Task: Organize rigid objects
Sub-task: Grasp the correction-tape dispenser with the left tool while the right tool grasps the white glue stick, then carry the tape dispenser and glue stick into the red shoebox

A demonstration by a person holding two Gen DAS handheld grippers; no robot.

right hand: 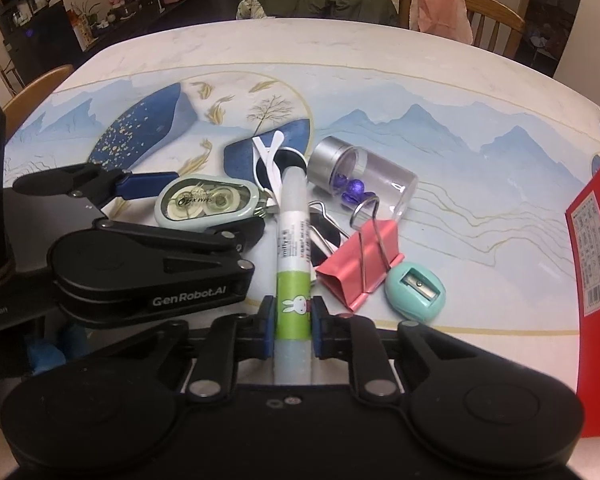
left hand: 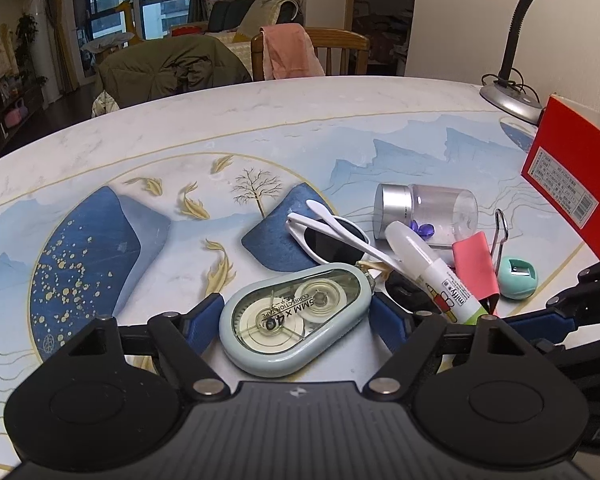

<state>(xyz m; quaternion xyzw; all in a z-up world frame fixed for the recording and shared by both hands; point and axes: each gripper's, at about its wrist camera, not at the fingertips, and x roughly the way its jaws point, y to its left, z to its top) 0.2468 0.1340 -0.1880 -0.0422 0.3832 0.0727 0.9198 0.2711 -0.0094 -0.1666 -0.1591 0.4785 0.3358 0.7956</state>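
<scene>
A pale blue correction tape [left hand: 296, 316] [right hand: 206, 202] lies flat on the painted table [left hand: 260, 120]. My left gripper [left hand: 296, 320] [right hand: 208, 208] spans it, with one blue pad against each end. A white glue stick [right hand: 294, 240] [left hand: 432, 268] with a green rabbit label runs straight out between the pads of my right gripper [right hand: 293, 320], which is shut on its lower end. The stick's cap end rests on white sunglasses [right hand: 276, 160] [left hand: 332, 236]. In the left wrist view, one blue right-gripper finger [left hand: 536, 322] shows beside the stick's base.
A clear jar [right hand: 364, 176] [left hand: 424, 210] with a silver lid and purple beads lies on its side. Beside the glue stick sit a pink binder clip [right hand: 360, 264] [left hand: 474, 264] and a teal sharpener [right hand: 416, 290] [left hand: 518, 278]. A red box [right hand: 596, 280] [left hand: 572, 184] stands right, a desk lamp [left hand: 512, 96] behind it.
</scene>
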